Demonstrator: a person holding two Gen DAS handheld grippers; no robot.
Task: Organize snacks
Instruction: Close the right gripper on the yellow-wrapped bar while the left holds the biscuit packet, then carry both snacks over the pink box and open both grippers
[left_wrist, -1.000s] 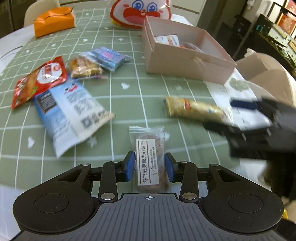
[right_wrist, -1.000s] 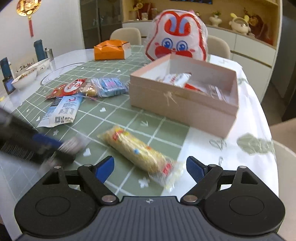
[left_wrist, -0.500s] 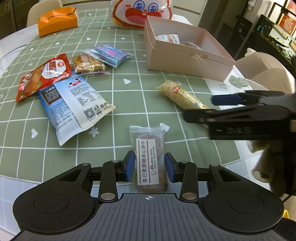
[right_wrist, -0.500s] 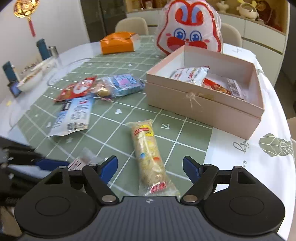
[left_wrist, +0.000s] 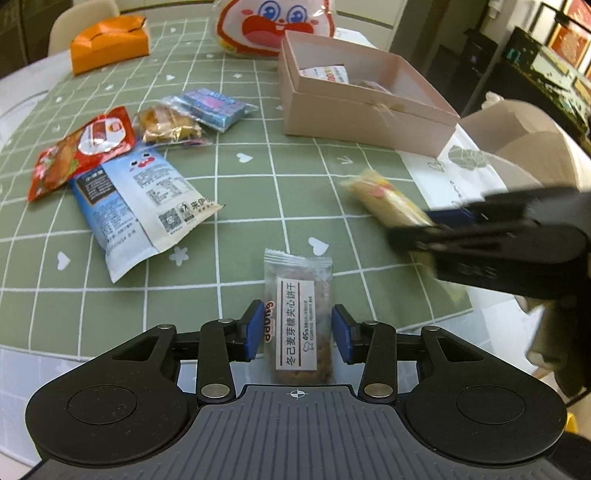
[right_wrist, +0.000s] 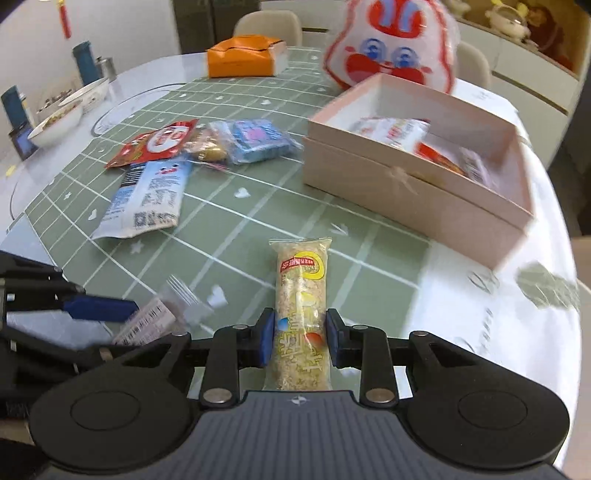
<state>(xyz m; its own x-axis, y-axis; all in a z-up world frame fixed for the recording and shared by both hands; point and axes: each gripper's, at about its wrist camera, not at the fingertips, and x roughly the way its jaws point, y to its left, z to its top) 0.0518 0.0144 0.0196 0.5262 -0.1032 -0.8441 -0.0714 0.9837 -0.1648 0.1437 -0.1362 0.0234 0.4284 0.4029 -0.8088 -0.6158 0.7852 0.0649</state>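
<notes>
Right wrist view: right gripper (right_wrist: 299, 341) with jaws just drawn in from a wide spread, blue pads now pinching the long clear-wrapped yellow puffed-rice bar (right_wrist: 302, 310) at its near half; far end of the bar reaching out over the green checked tablecloth (right_wrist: 258, 206) toward the open pale pink cardboard box (right_wrist: 417, 195). Half a second ago the same bar lying loose between wide jaws; now gripped, though not visibly clear of the cloth.

Left wrist view: left gripper (left_wrist: 298, 334) near the front edge of the table, partly spread, blue pads flanking the small clear-wrapped brown biscuit with a white label (left_wrist: 298, 314); left pad touching the wrapper, a thin gap apparently at the right pad, so no firm pinch to report. Slightly wider than a second ago.

Elsewhere: pink box toward the far right edge with a few packets already inside; blue-and-white pouch (left_wrist: 142, 206), red foil packet (left_wrist: 81, 147), gold-brown wrapped cake (left_wrist: 170, 123) and blue wrapped block (left_wrist: 210, 105) near the left edge.

Likely meaning: pick of the rice bar secured, carry to the pink box probably next; biscuit and four loose packets left to sort
</notes>
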